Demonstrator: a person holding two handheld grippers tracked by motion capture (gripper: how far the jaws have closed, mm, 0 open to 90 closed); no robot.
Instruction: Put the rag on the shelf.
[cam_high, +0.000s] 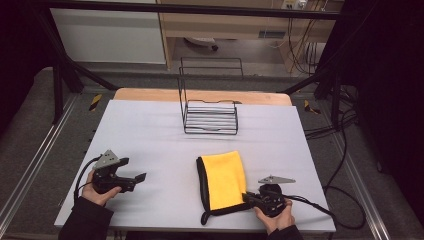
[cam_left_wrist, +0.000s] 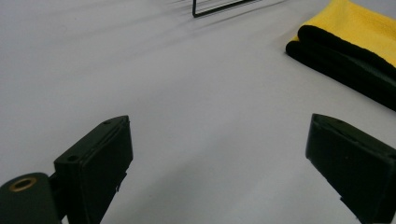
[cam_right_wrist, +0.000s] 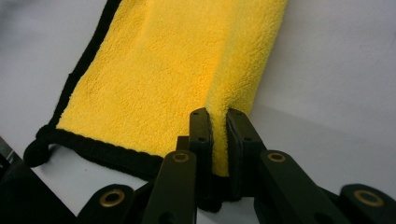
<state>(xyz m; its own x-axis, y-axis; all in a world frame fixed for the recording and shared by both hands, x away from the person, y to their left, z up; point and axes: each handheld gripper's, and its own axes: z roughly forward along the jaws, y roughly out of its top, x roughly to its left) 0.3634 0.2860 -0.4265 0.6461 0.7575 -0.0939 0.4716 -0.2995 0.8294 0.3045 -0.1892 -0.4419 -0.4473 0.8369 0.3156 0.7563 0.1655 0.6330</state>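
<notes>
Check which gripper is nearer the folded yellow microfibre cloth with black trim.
Right. The right gripper is shut on the near right edge of the yellow cloth. The left gripper sits open on the table, off to the cloth's left, apart from it.

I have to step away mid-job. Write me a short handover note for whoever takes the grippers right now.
Right gripper: shut on the near right corner of the yellow cloth, pinching a raised fold of it between the pads.
Left gripper: open, holding nothing, low over the bare table to the left of the cloth.
Cloth: folded, black-edged, lying flat at the near middle of the table apart from the pinched corner.
Wire rack: empty, at the far middle.
Done: the corner is gripped.
Left: probably another fold or a move to the rack; nothing is in the rack yet.
</notes>
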